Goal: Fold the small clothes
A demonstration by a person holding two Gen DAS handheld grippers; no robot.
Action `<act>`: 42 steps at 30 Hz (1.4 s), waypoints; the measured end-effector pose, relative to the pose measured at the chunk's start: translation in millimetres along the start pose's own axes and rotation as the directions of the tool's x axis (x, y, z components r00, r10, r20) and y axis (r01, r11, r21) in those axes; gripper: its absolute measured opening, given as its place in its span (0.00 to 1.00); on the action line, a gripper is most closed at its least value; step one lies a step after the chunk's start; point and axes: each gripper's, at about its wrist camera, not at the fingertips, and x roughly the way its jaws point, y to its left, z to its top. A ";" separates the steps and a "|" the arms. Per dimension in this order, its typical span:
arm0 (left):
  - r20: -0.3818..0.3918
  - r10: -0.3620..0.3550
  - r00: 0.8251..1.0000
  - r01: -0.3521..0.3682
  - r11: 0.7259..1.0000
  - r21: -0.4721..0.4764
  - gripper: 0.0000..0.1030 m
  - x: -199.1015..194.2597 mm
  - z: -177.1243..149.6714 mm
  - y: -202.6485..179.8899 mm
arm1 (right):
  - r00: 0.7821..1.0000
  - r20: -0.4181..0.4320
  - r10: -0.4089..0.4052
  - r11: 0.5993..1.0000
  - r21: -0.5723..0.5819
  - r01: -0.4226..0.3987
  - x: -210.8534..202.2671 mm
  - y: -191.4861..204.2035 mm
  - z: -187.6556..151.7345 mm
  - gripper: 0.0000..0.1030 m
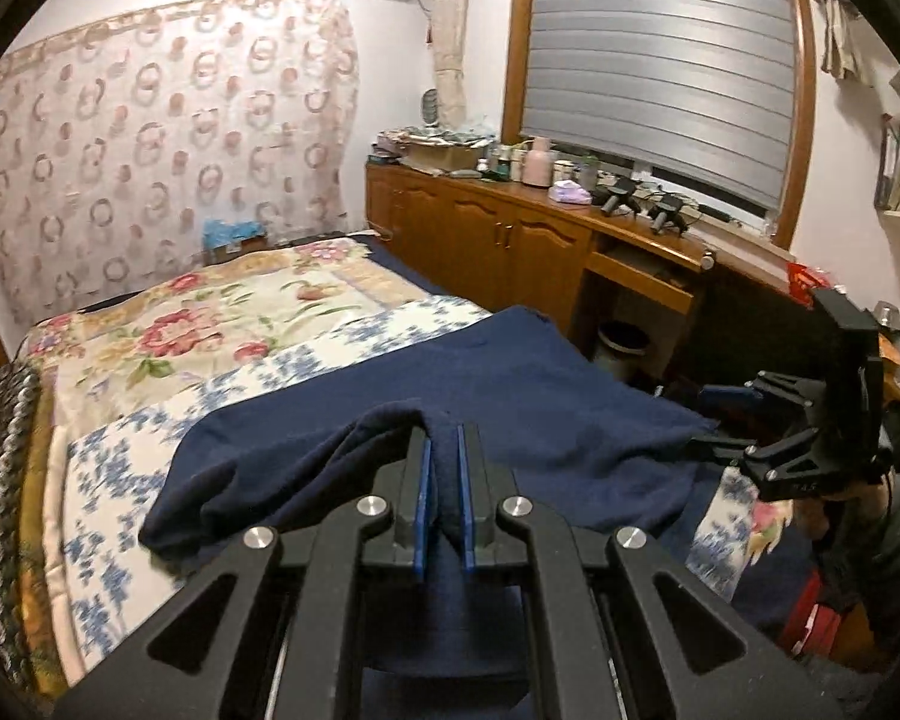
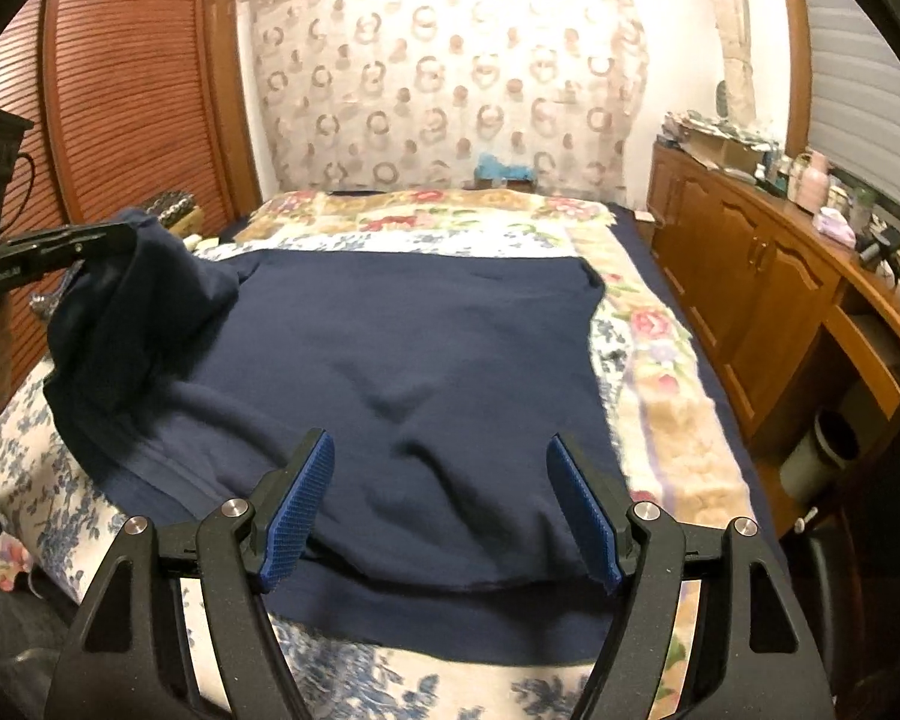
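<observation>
A navy blue garment (image 2: 426,354) lies spread flat on the flowered bed cover (image 2: 648,360). My left gripper (image 1: 444,450) is shut on a raised fold of the navy garment (image 1: 510,396), with cloth bunched between its blue pads. In the right wrist view the left gripper (image 2: 123,237) holds the garment's left part lifted off the bed. My right gripper (image 2: 441,450) hovers open over the near hem with nothing between its fingers. From the left wrist view the right gripper (image 1: 720,419) shows at the bed's right edge, beside the cloth.
A wooden cabinet (image 1: 480,234) with bottles and clutter on top runs along the bed's right side. A grey bin (image 1: 621,348) stands under its desk part. A slatted wooden door (image 2: 126,78) stands left of the bed and a patterned curtain (image 2: 450,84) hangs behind it.
</observation>
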 end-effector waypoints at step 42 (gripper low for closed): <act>-0.111 0.074 0.991 -0.078 0.996 -0.038 0.54 27.0 -28.7 11.2 | 0.991 -0.129 0.025 0.996 -0.081 -0.035 76.5 2.0 21.6 0.58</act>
